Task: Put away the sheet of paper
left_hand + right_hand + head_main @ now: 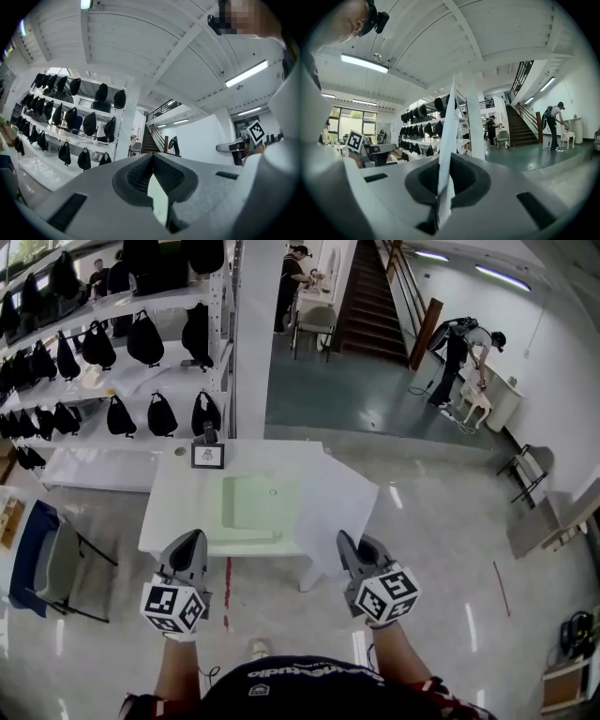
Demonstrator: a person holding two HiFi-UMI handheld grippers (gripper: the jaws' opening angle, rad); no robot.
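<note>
- A bright white hall is seen, with pale glossy floor underfoot and a white table [183, 498] straight ahead.
- Nearest in, the left gripper [192, 540] is held level with its jaws brought together at the tips. Nothing is seen pinched between them.
- Beside it, the right gripper [443, 180] is clamped on the near edge of the sheet of paper [339, 498], which is seen edge-on between the pads.
- The sheet is carried out ahead of that gripper and hangs above the table's right-hand corner, apart from the surface as far as can be judged.
- Only one edge is held, so the free end could droop and be caught on the table edge. A crease or a tear would likely follow.
- The grip is narrow, so the sheet could be pulled out by a quick swing or a snag.
- On the table, a pale green tray [251, 510] is seen, and further back a small picture frame [207, 456]. The frame could be knocked over if the sheet is swept too far across.
- To the left, a chair [56, 563] stands by the table and could be bumped.
- Furthest off, shelves of black bags [141, 334], a staircase [370, 306] and several people are seen, well clear of any trouble.
</note>
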